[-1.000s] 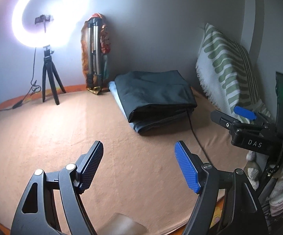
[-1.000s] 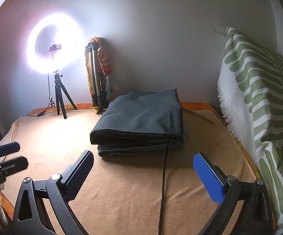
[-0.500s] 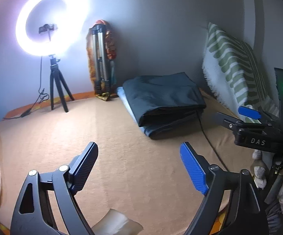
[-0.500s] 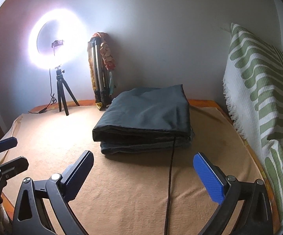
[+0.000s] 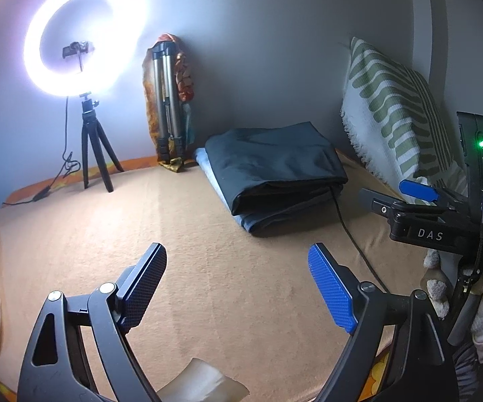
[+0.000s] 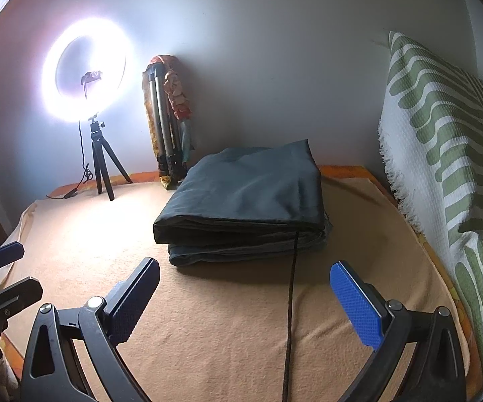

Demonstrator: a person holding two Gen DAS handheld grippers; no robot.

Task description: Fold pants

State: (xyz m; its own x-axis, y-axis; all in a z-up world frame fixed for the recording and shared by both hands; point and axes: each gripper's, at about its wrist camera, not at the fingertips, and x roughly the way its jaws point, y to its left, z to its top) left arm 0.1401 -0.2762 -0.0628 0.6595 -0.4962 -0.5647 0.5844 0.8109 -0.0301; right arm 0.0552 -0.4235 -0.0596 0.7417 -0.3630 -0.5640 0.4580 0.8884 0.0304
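Dark folded pants [image 5: 274,164] lie in a stack on a lighter blue folded garment on the orange blanket [image 5: 208,284], near the back wall; they also show in the right wrist view [image 6: 251,194]. My left gripper [image 5: 238,284] is open and empty, held above the blanket in front of the stack. My right gripper [image 6: 244,298] is open and empty, just in front of the stack. The right gripper shows at the right edge of the left wrist view [image 5: 408,194]. The left gripper shows at the left edge of the right wrist view [image 6: 3,271].
A lit ring light on a small tripod [image 5: 90,147] stands at the back left. A folded tripod [image 5: 167,107] leans on the wall. A green-striped pillow [image 6: 449,154] stands on the right. A black cable [image 6: 291,301] runs from the stack toward me.
Both grippers have shifted slightly, so the stack sits a little further right in the views. Both stay open and empty. The pants have not moved.
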